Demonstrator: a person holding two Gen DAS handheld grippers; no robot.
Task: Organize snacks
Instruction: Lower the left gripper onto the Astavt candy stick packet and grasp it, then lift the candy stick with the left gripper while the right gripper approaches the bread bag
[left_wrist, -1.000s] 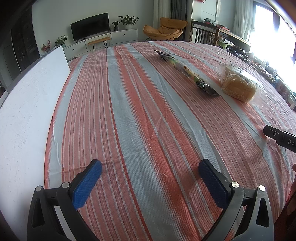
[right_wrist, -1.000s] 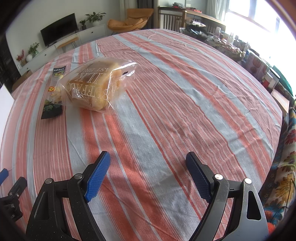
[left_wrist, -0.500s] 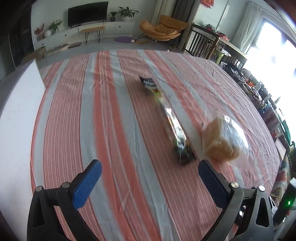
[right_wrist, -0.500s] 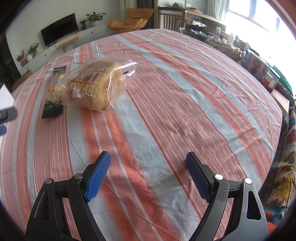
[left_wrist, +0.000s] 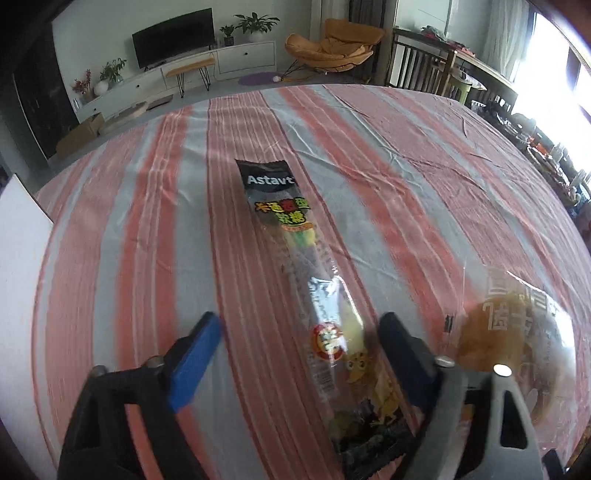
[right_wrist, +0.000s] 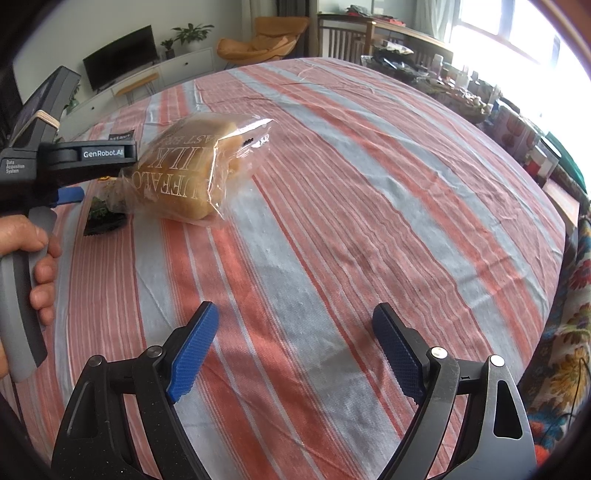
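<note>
1. Surface: striped tablecloth (left_wrist: 406, 206), orange-red and grey bands, lightly creased, covering the whole table under both grippers.
2. Room: television (left_wrist: 173, 37), low white cabinet, potted plants and an orange lounge chair (left_wrist: 332, 48) far ahead of the left gripper; bright window to its right; white board (left_wrist: 22, 280) at its left.
3. Left gripper (left_wrist: 299, 354): jaws have just been closing and now stand about half apart. The long snack packet (left_wrist: 295, 258) lies lengthwise between the pads, its near end under the gripper and its far end pointing away; neither pad visibly presses it, so it is unclasped.
4. Bagged bread loaf (right_wrist: 184, 173): just right of the left gripper, flat on the cloth; ahead and left of the right gripper.
5. Right gripper (right_wrist: 295, 350): jaws spread wide, nothing between them, over bare cloth.
6. A hand (right_wrist: 33, 258) grips the left gripper's handle, seen at the right wrist view's left edge.
7. Open room: bare cloth ahead and right of the right gripper as far as the table edge; a floral fabric (right_wrist: 565, 332) lies beyond that edge.
</note>
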